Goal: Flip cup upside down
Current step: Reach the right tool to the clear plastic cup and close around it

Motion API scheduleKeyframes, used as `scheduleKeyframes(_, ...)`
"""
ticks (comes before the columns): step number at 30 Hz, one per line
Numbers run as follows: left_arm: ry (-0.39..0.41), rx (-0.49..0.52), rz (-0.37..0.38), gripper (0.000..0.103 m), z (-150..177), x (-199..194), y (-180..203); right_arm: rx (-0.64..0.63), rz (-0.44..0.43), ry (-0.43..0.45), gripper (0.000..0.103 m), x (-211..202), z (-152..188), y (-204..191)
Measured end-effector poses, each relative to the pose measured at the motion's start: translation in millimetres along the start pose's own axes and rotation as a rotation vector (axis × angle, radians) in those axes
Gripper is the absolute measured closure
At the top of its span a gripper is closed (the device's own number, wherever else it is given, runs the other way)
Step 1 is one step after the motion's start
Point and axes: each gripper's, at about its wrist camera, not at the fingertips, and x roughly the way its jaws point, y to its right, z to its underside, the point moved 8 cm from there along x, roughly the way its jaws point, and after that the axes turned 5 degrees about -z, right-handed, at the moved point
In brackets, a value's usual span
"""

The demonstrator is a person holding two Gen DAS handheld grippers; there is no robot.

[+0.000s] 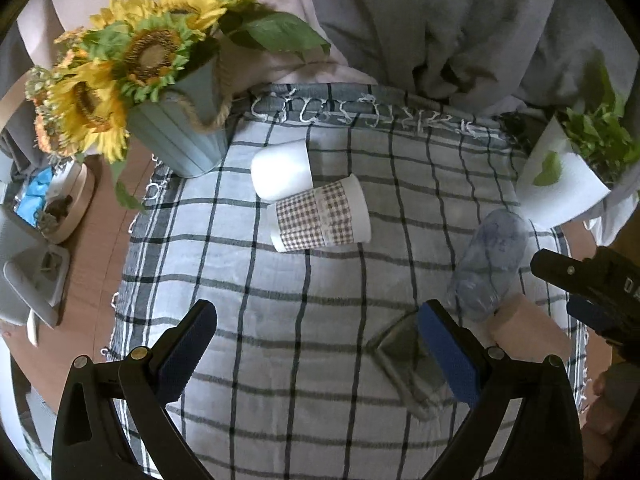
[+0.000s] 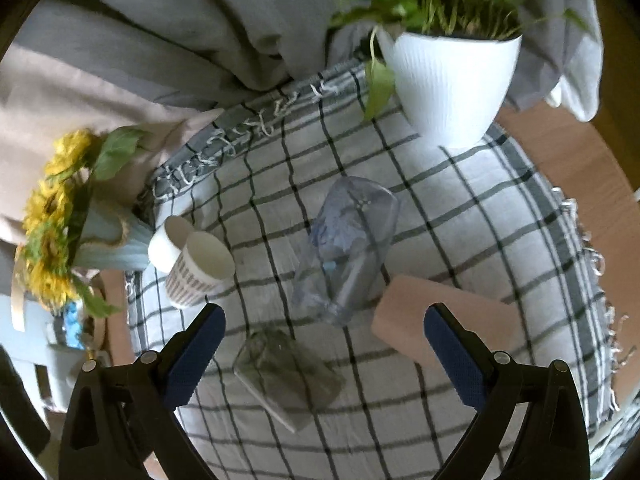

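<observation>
A checked-pattern paper cup (image 1: pixel 320 216) lies on its side on the plaid cloth (image 1: pixel 280 360), touching a plain white cup (image 1: pixel 282 174) that also lies on its side behind it. Both show at the left in the right wrist view, the checked cup (image 2: pixel 200 270) and the white cup (image 2: pixel 168 242), mouths toward the camera. My left gripper (image 1: pixel 318 346) is open and empty, hovering above the cloth, nearer than the cups. My right gripper (image 2: pixel 324 346) is open and empty, above a clear plastic bottle (image 2: pixel 348 252); it shows at the right edge of the left wrist view (image 1: pixel 592 292).
A sunflower pot (image 1: pixel 180 136) stands at the back left by the cups. A white plant pot (image 2: pixel 452 80) stands at the back right. The clear bottle (image 1: pixel 490 260), a pink block (image 2: pixel 436 320) and a grey packet (image 2: pixel 288 376) lie on the cloth. Grey bedding lies behind.
</observation>
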Motion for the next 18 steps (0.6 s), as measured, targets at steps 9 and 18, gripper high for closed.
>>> scheduleKeyframes(9, -0.056, -0.035, -0.015, 0.0, -17, 27, 5, 0.055, 0.013, -0.086, 0.002, 48, -25, 10)
scheduleKeyframes(18, -0.082, -0.028, -0.043, 0.0, -20, 39, 6, 0.09, 0.061, -0.158, 0.006, 88, -36, 18)
